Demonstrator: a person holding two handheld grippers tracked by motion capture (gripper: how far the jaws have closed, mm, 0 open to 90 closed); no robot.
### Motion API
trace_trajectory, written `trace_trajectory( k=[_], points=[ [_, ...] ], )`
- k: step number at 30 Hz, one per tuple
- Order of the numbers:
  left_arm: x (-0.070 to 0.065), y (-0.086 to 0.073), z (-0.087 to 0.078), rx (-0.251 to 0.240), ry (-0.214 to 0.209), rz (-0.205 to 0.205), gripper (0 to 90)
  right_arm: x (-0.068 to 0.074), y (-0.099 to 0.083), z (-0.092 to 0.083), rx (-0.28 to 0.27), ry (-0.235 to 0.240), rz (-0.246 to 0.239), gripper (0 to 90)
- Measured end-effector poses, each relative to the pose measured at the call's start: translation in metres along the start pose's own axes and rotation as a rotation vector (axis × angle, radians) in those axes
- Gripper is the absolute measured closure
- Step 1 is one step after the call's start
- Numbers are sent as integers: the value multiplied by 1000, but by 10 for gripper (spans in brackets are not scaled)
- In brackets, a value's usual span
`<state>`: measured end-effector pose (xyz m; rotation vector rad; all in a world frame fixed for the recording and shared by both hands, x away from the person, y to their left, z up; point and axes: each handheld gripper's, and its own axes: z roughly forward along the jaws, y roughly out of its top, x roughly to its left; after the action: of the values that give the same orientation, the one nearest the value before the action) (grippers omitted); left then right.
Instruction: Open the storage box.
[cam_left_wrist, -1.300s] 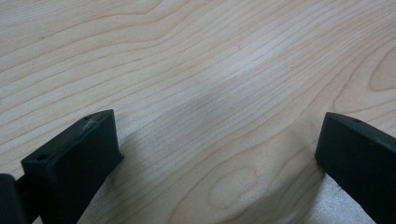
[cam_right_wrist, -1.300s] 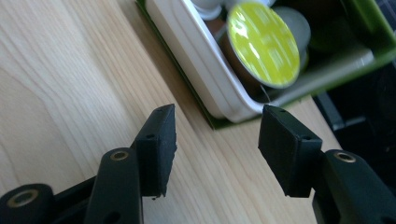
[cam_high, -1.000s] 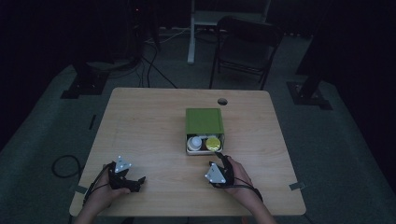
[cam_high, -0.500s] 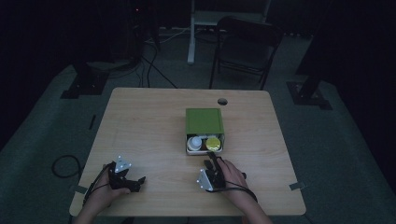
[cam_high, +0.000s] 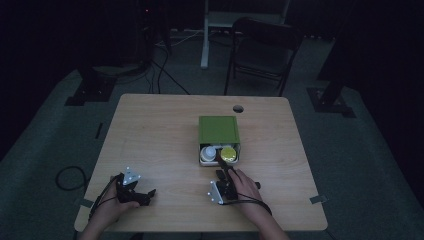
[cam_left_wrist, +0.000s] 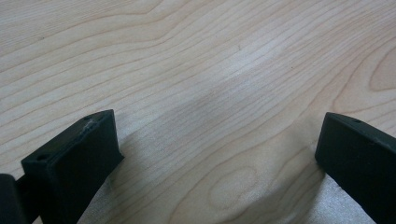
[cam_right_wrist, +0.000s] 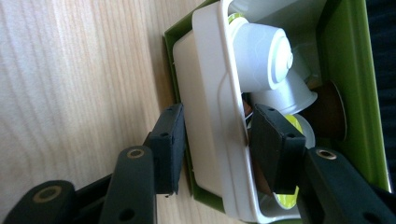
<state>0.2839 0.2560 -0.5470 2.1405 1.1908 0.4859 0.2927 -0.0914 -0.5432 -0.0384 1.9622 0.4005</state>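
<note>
My right fingers (cam_right_wrist: 215, 144) have just been closing and now straddle the front wall of the white tray (cam_right_wrist: 212, 93) in the green box (cam_high: 218, 130), mid-frame on the tabletop (cam_high: 150, 135), set to pull it out. Left fingers (cam_left_wrist: 215, 154) wide open, empty, lower left.

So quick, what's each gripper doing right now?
Left gripper: open, nothing between its jaws.
Right gripper: jaws astride the white tray's front wall, just closing; grip cannot be told.
</note>
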Motion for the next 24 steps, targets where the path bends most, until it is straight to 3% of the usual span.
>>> trace_trajectory(
  k=[24],
  points=[
    [0, 0, 0, 0, 0, 0, 0, 3, 8, 21, 58, -51, -61, 654]
  ],
)
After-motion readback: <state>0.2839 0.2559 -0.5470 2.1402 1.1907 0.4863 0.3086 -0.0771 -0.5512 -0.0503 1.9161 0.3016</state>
